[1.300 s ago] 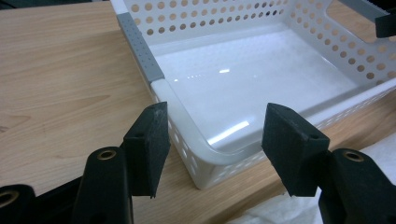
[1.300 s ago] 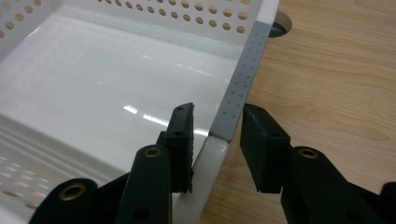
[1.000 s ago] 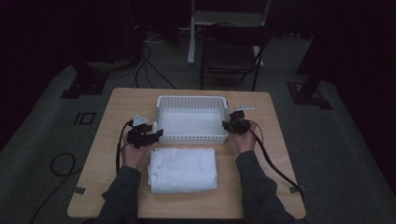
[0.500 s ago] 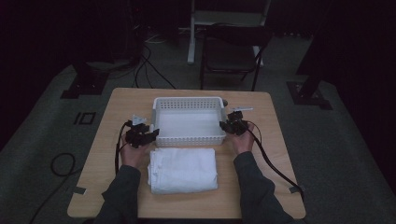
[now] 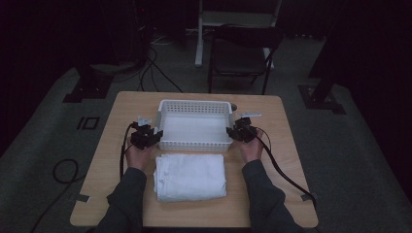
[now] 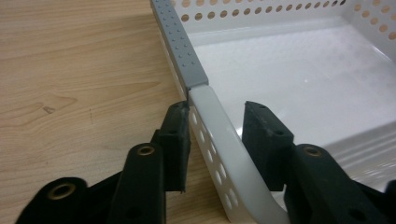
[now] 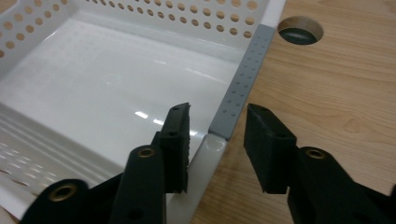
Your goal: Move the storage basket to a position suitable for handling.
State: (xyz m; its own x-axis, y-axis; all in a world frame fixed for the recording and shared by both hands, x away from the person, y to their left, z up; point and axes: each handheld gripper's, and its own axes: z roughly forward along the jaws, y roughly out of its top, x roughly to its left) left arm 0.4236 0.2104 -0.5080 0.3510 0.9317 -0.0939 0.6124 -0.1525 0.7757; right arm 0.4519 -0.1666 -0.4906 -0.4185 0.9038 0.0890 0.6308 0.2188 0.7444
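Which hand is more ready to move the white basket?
The left. The left hand-held gripper has just been closing, one pad touching the basket wall between its jaws. The right hand-held gripper has just been opening, with a gap beside the wall.

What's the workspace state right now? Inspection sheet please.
Surface: wooden table, one round hole.
Job's things: white perforated basket, empty; folded white towel in front of it.
Clutter: nothing seen.
Grippers: left gripper jaws just closed on the basket's left rim; right gripper jaws just opening, astride the right rim, pads off it.
Cables: gripper cables trail over the table; floor cables.
Surroundings: dark room, chair behind the table.
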